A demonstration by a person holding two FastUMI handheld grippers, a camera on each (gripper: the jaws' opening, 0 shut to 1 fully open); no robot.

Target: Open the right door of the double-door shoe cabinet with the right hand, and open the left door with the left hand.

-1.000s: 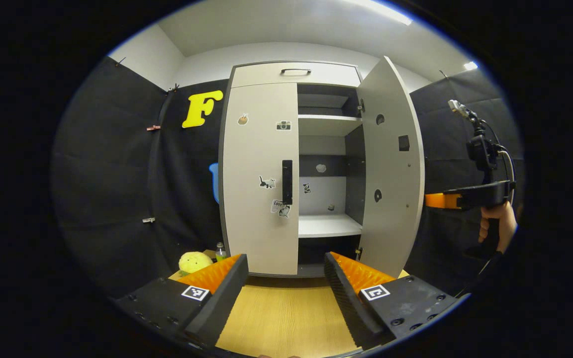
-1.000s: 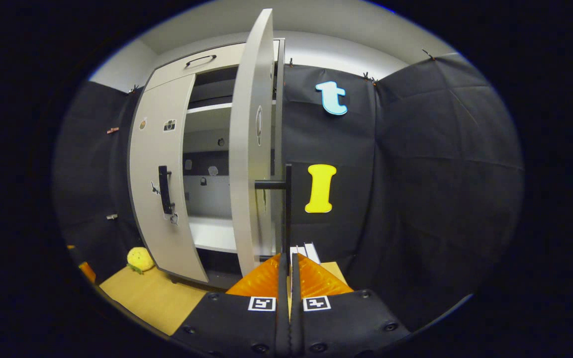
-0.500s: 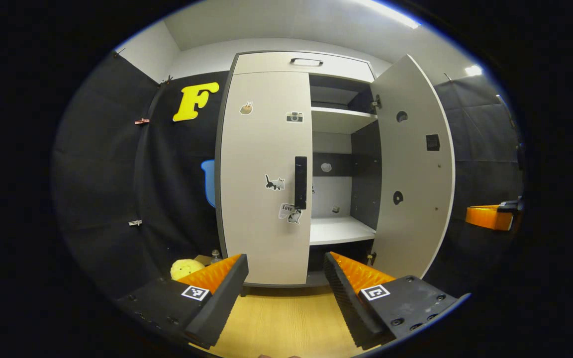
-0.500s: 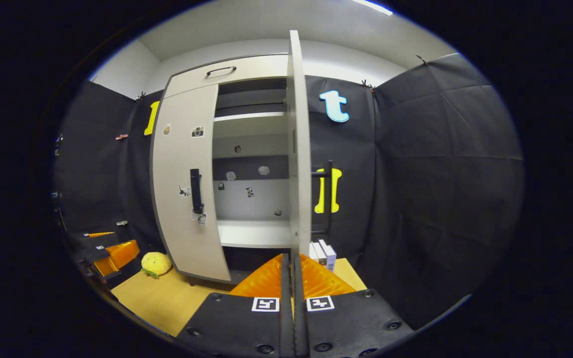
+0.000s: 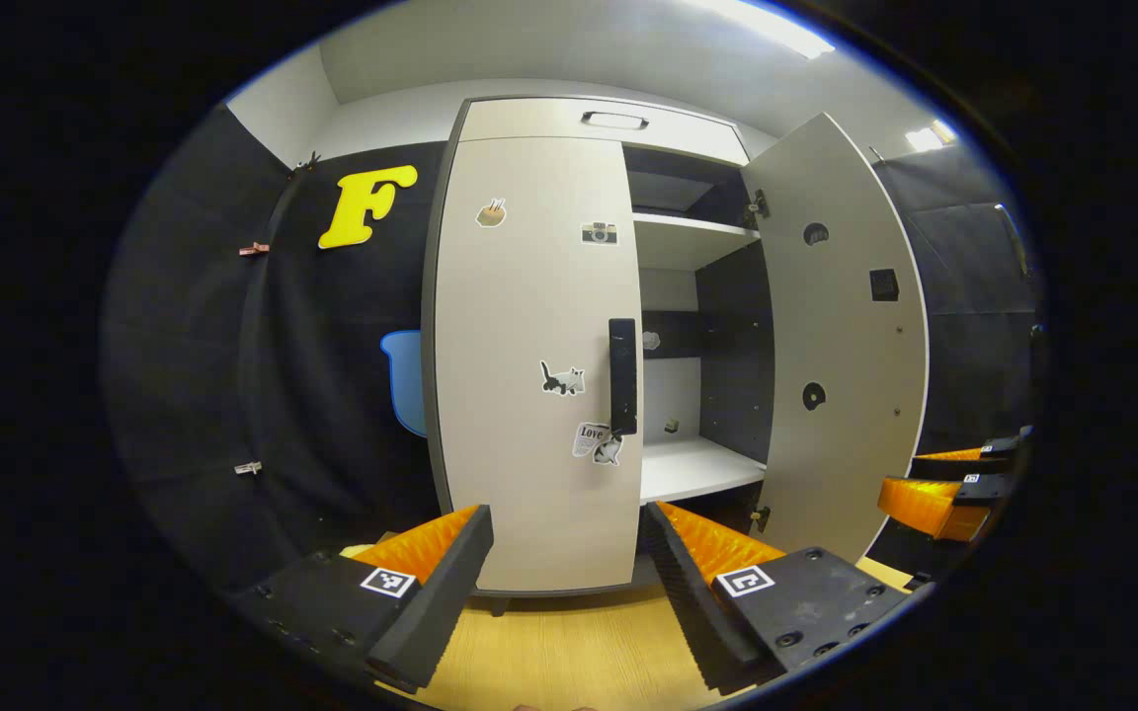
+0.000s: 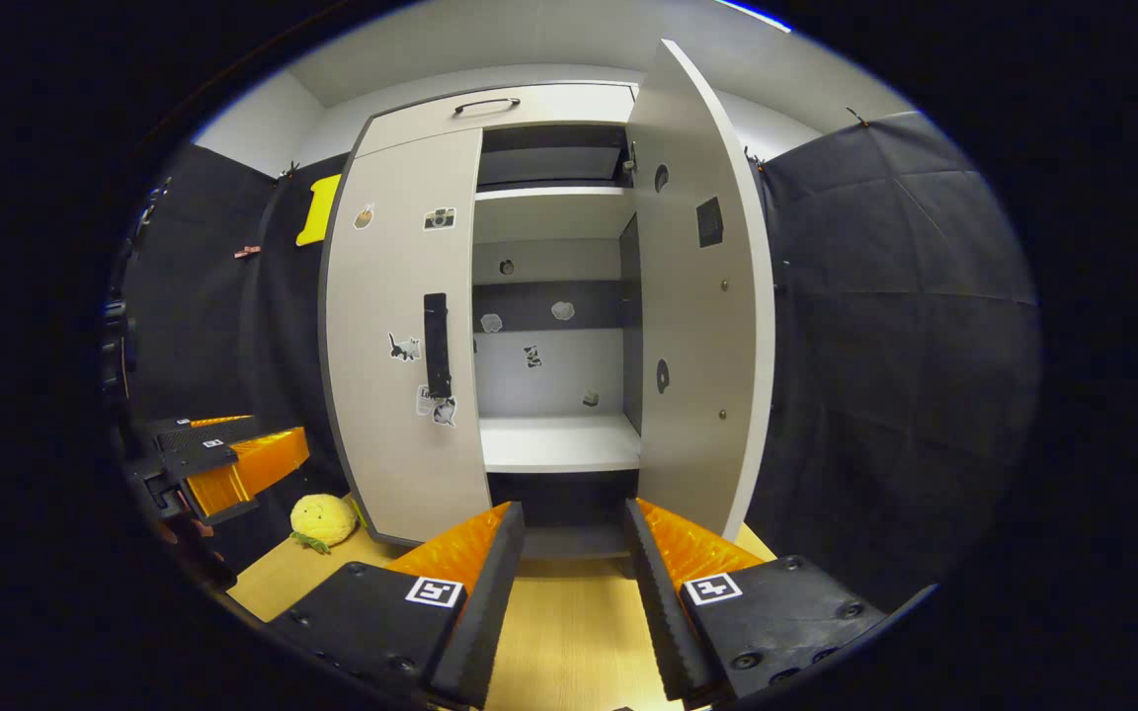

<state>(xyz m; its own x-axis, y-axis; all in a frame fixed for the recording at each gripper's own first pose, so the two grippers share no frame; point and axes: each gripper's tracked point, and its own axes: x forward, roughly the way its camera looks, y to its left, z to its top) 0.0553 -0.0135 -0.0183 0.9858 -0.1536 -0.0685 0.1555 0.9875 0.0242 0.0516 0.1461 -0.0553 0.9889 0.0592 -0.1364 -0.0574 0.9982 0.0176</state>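
Your left hand-held gripper [image 5: 569,568] hung wide above the wooden surface [image 5: 569,652], facing the closed left door [image 5: 529,365]. Right hand-held gripper [image 6: 569,578] also spread, empty; right door [image 6: 697,326] stood open.

We are holding the left gripper [image 5: 567,583] and the right gripper [image 6: 574,583] level, fingers parted, gripping nothing.
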